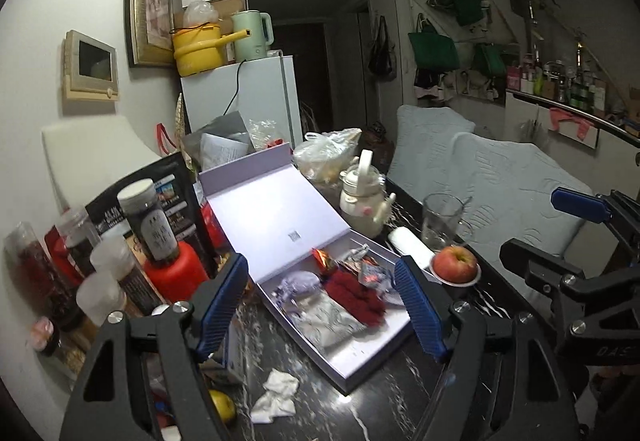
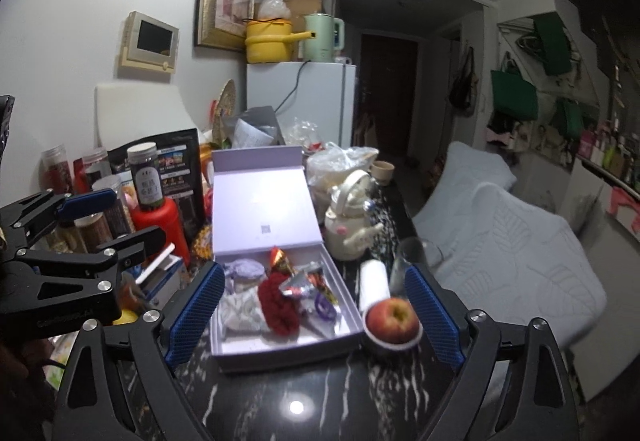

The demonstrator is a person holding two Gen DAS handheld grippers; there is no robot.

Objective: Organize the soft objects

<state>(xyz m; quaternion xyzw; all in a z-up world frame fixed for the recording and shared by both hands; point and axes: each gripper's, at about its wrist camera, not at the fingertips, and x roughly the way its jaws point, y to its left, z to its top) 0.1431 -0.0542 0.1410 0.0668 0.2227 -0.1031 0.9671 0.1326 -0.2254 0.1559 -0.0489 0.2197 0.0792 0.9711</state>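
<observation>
Both empty: left gripper (image 1: 322, 305) and right gripper (image 2: 316, 315) wide apart above lavender box (image 2: 280, 349); risked knocking apple (image 2: 392, 319) off saucer (image 2: 394, 343), or glass (image 1: 442, 221), on reaching in

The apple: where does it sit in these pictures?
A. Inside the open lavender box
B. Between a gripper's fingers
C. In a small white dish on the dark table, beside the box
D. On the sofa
C: the apple rests in a small white dish beside the lavender box.
</observation>
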